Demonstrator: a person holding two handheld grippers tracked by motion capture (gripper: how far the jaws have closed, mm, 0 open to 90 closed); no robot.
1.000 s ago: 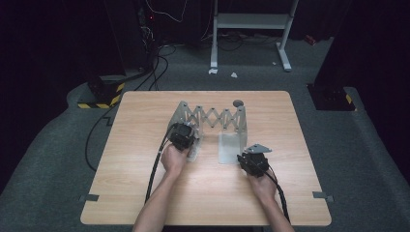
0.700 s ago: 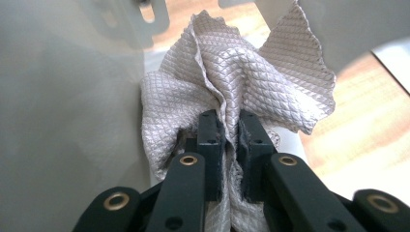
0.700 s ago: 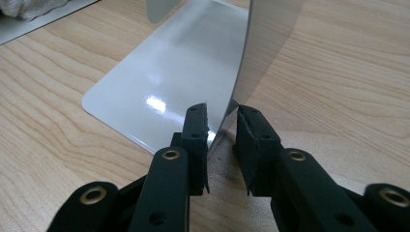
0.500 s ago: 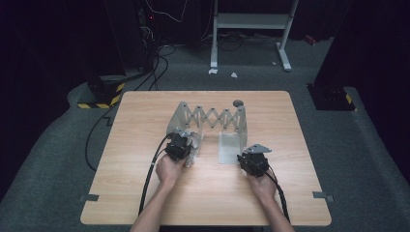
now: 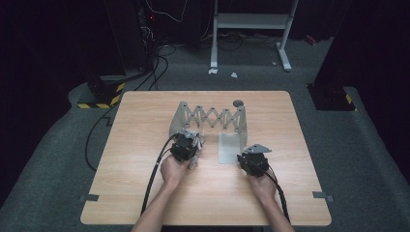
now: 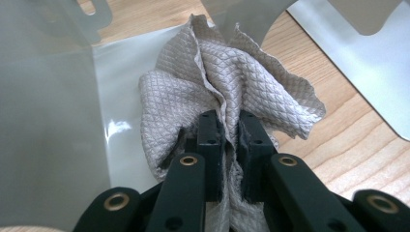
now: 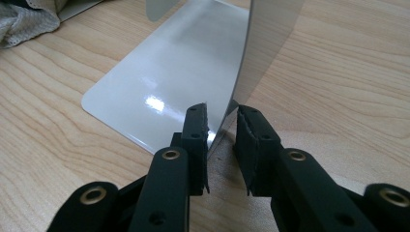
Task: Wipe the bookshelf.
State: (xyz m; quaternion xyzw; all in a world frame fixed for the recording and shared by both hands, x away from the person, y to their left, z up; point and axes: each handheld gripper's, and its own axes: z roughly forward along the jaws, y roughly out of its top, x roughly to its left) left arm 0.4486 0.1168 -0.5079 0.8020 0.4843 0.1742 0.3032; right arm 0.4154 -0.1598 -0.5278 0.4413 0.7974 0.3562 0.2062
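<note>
A grey metal folding rack [image 5: 212,118] with a scissor lattice stands mid-table, an upright end plate and a flat foot at each side. In the left gripper view my left gripper [image 6: 231,121] is shut on a crumpled grey quilted cloth [image 6: 232,72] that lies on the rack's left foot [image 6: 118,96]. From above, the left gripper [image 5: 189,140] and cloth [image 5: 197,145] sit at the rack's left end. My right gripper [image 7: 221,113] has its jaws closed on the edge of the right upright plate [image 7: 270,29], above the shiny right foot [image 7: 179,67]. In the high view the right gripper [image 5: 243,154] is at the rack's right front.
A small dark round knob [image 5: 238,102] sits behind the rack's right end. The wooden table [image 5: 145,116] has bare board to the left, right and front. Cables trail from both grippers toward the near edge. The cloth [image 7: 24,19] shows at the far left of the right gripper view.
My left gripper has drawn back toward the near edge of the table with the cloth in it. The right gripper has stayed in place on the plate.
</note>
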